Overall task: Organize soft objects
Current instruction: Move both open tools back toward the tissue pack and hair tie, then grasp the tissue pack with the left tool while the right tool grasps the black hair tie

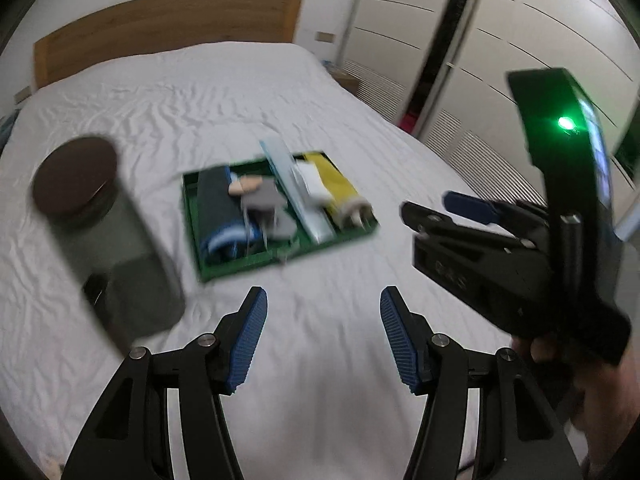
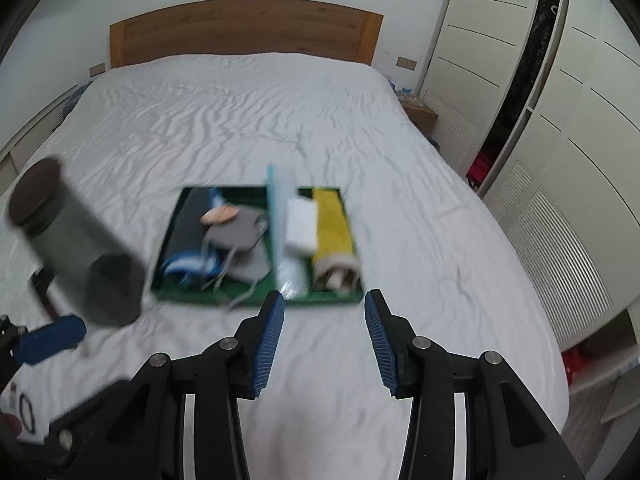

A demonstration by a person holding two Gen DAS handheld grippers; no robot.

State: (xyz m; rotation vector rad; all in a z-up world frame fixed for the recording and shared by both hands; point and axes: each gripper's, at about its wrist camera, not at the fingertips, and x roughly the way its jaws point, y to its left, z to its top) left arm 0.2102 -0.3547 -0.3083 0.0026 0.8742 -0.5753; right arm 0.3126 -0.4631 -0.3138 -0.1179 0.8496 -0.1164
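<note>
1. White, wrinkled bed sheet across nearly the whole of both views, with a wooden headboard at the far end and white wardrobe doors along the right.
2. Green tray flat on the sheet near the middle of the bed, split lengthwise by a pale blue upright divider.
3. Left of the divider: a dark rolled cloth with a blue-and-white end, a grey fabric piece with loose strings, and a small peach-coloured item on top, too blurred to name.
4. Right of the divider: a yellow rolled cloth along the tray's right edge, and a white folded pad just beside the divider.
5. Dark cylindrical container with a brown round lid, blurred, upright on the sheet left of the tray.
6. Left gripper above bare sheet on the near side of the tray, jaws parted about halfway, nothing between the blue pads.
7. Right gripper just short of the tray's near edge, jaws likewise half apart and empty.
8. Hand at the right of the left view, around the right gripper's handle.
</note>
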